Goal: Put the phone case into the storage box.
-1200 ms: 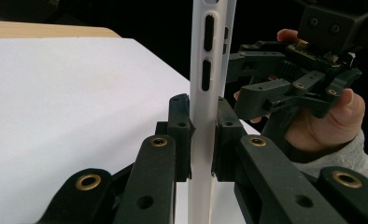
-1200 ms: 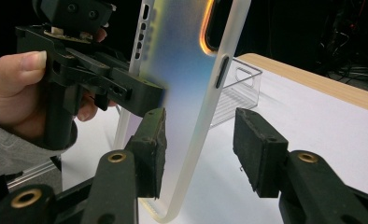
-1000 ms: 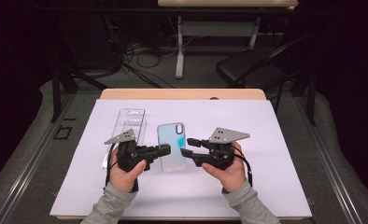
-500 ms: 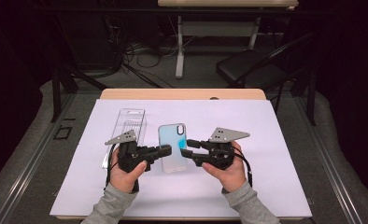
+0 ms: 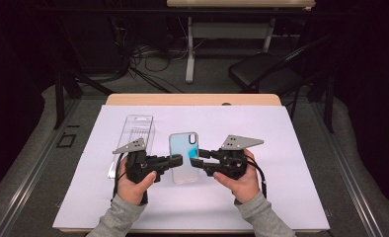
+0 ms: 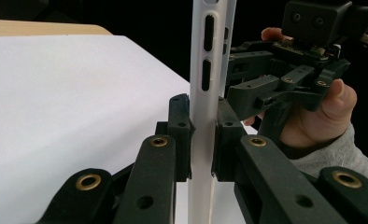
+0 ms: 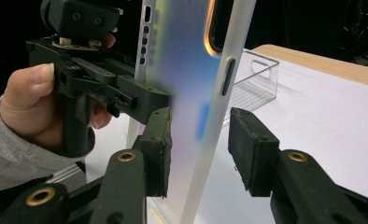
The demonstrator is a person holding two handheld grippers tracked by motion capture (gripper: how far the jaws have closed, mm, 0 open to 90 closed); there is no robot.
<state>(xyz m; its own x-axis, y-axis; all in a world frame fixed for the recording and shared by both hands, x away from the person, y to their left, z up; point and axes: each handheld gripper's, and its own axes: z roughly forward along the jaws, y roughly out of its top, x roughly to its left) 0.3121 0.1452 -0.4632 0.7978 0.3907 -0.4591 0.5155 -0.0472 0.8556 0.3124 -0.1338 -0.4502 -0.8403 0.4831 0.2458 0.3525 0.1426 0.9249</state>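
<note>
The left gripper (image 5: 176, 161) is clamped on the left edge of a phone case (image 5: 184, 157), which it holds above the white mat (image 5: 291, 197) between the two hands. The right gripper (image 5: 196, 162) straddles the case's right edge; its jaws have just been closing, but a gap remains at one pad (image 7: 250, 149). A clear plastic box (image 5: 133, 140) lies on the mat just left of the case, apparently empty.
</note>
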